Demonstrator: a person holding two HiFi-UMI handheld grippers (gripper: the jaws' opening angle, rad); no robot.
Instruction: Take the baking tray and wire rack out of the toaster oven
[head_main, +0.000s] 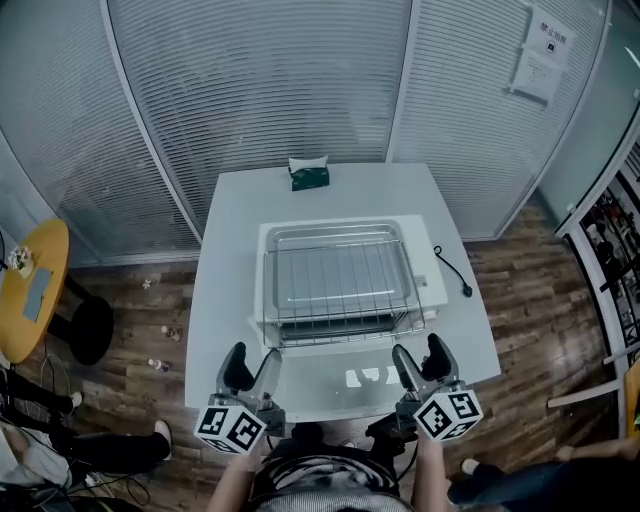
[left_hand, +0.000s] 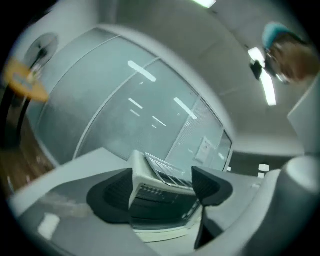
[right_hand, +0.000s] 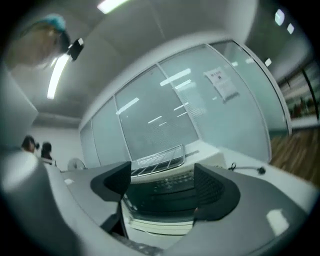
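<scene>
The white toaster oven (head_main: 432, 278) stands mid-table with its glass door (head_main: 345, 380) folded down toward me. On its top lies the metal baking tray (head_main: 338, 236), and the wire rack (head_main: 340, 290) rests across it. My left gripper (head_main: 252, 370) is open at the near table edge, in front of the oven's left corner, with nothing between its fingers. My right gripper (head_main: 421, 362) is open by the right corner, also empty. The left gripper view frames the oven (left_hand: 150, 180) and rack (left_hand: 165, 171) between the jaws. The right gripper view shows the oven (right_hand: 165, 192) and rack (right_hand: 157, 159) likewise.
A green tissue box (head_main: 309, 177) sits at the table's far edge. A black cable (head_main: 452, 270) lies right of the oven. A yellow round table (head_main: 35, 290) and a black stool (head_main: 90, 328) stand at the left. Ribbed glass partitions close off the back.
</scene>
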